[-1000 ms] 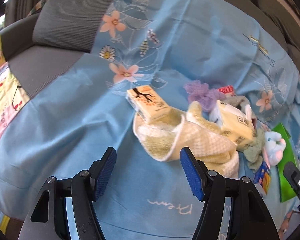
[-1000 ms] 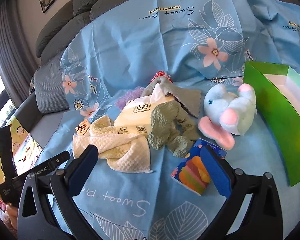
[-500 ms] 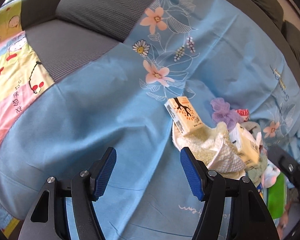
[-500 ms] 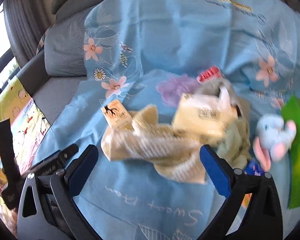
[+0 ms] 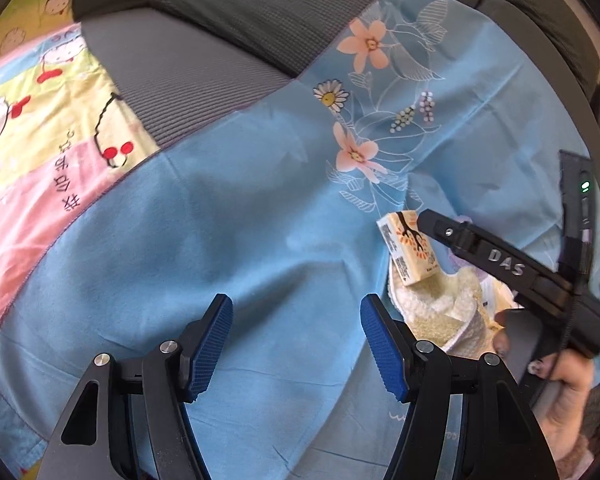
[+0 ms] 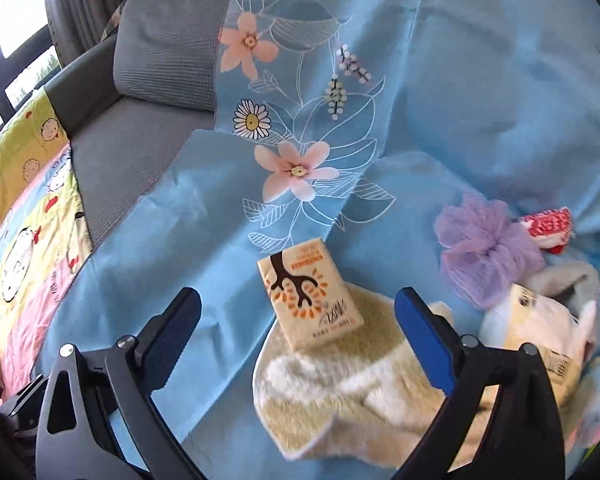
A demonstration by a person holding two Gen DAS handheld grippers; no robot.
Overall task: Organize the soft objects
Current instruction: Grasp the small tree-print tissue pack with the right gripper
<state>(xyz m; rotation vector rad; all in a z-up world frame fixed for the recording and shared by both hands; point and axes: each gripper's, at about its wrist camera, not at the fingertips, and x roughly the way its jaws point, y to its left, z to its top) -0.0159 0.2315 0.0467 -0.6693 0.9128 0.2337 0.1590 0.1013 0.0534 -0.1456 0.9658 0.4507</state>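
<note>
Blue cloth (image 6: pixel 480 92) printed with flowers covered the sofa, and the soft things lay heaped on it. The right gripper (image 6: pixel 300 332) hung spread and empty over a small tissue pack (image 6: pixel 308 296) that rested on the edge of a cream towel (image 6: pixel 340 396). A purple scrunchie (image 6: pixel 488 248) lay near, beside a bigger tissue pack (image 6: pixel 540 340). The left gripper (image 5: pixel 296 344), also spread and empty, faced bare cloth well apart from the heap. The step looked like reaching for the first item. Next, the right jaws would need to come down astride the small pack and close without snagging the towel.
</note>
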